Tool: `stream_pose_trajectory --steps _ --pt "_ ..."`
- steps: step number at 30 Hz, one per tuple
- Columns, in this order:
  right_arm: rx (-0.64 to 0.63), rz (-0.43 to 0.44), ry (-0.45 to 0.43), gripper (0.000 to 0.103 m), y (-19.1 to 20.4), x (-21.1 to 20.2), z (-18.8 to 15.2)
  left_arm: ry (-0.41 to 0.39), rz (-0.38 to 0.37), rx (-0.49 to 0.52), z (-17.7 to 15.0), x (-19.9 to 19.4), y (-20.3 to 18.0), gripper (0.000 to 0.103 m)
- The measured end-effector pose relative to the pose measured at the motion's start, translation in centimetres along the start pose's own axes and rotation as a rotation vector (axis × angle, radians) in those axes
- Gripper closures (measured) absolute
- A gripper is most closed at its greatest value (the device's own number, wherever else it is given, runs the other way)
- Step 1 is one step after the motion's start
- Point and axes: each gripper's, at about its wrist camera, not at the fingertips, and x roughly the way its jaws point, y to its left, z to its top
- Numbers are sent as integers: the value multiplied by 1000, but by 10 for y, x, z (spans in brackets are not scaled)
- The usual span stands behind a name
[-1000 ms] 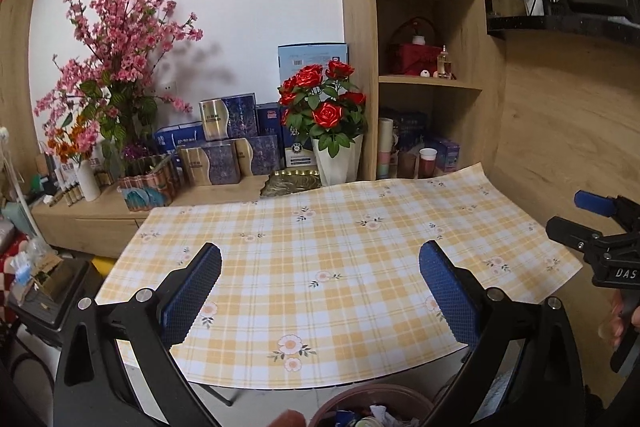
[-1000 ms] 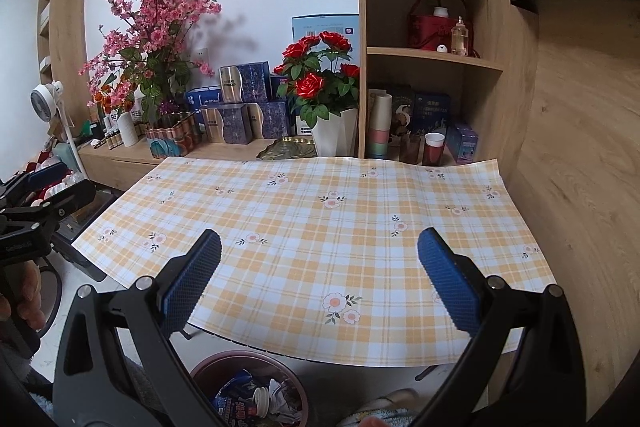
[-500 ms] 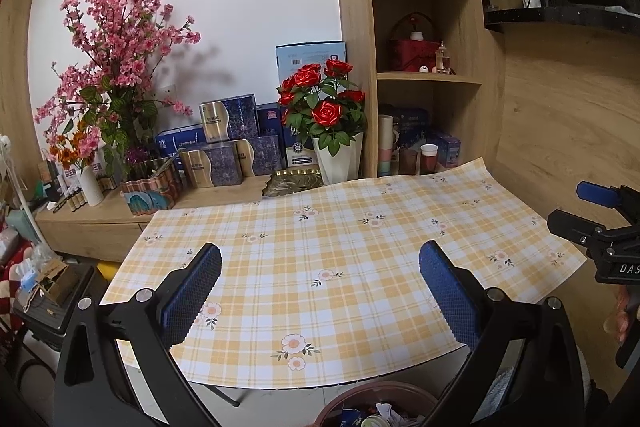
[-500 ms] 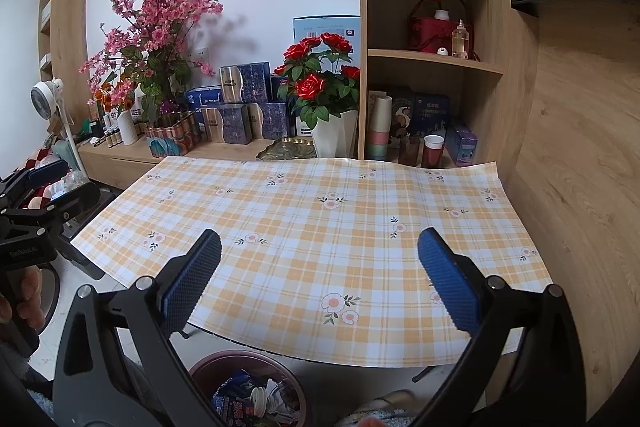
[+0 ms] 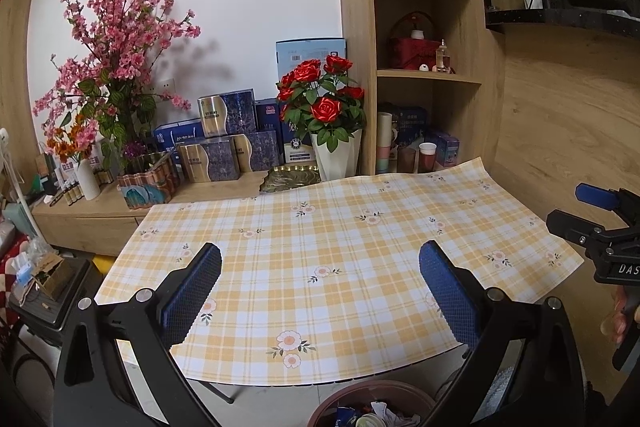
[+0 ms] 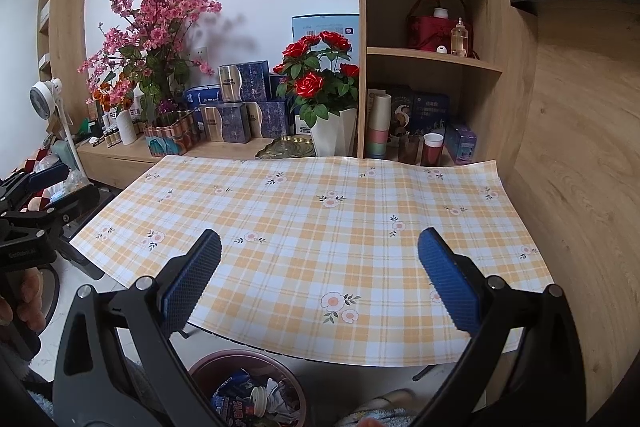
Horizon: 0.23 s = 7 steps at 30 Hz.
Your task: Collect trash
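A: From the left wrist view, where does the trash lie?

B: In the bin (image 5: 372, 405), directly below and just nearer than the left tongs (image 5: 320, 291), at the frame's bottom edge. Those tongs are released, pads wide apart, nothing between them. Ahead of them the bench (image 5: 344, 235) carries only its checked cloth; no loose scrap shows on it.

A: And the right tongs there?

B: The right tongs (image 5: 596, 215) poke in from the right edge, seen side-on; whether they are parted cannot be told from here.

A: The right wrist view?

B: The right tongs (image 6: 320, 287) are also released and empty. The bin (image 6: 248, 387) sits below them, toward their left finger, with wrappers and a cup inside. The left tongs (image 6: 48, 187) show at the left edge.

A: Which arm is nearer?

B: Both hang just above the bin; neither looks clearly nearer. Any remaining trash would lie outside both views.

A: What is hidden?

B: The bin's near rim is cut off in both views, and the floor under the bench is unseen.
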Motion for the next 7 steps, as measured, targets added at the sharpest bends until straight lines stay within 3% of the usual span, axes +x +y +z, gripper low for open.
stream_pose_trajectory --steps 7 --pt "3 2 15 6 2 6 -4 19 15 -19 -4 6 5 6"
